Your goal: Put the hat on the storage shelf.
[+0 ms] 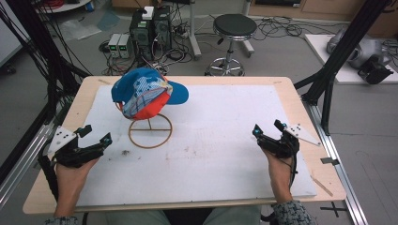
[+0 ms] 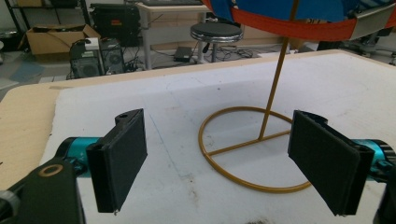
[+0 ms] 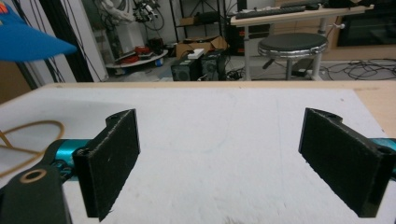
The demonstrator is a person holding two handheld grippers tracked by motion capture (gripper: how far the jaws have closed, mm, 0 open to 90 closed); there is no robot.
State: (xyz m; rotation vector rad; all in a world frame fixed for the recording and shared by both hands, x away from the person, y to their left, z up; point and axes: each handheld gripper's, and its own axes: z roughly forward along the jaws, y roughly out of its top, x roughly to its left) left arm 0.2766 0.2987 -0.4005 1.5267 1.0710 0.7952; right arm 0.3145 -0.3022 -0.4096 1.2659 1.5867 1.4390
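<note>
Cap (image 1: pixel 148 93) on wire stand (image 1: pixel 150 131), just ahead of left gripper (image 1: pixel 97 133); right gripper (image 1: pixel 268 128) well apart. Both wide open, empty.

A round black-cushioned stool on a chrome base (image 1: pixel 233 33) stands on the grey floor beyond the table's far edge. Left of it sit two dark computer towers (image 1: pixel 150 28) amid tangled cables, with two small pale boxes (image 1: pixel 119 45) further left.

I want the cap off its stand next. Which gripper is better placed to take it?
Left, probably. The left gripper sits open near the gold wire stand that carries the cap, and its view faces the stand close up. The right gripper, also open, rests farther away across the white mat.
</note>
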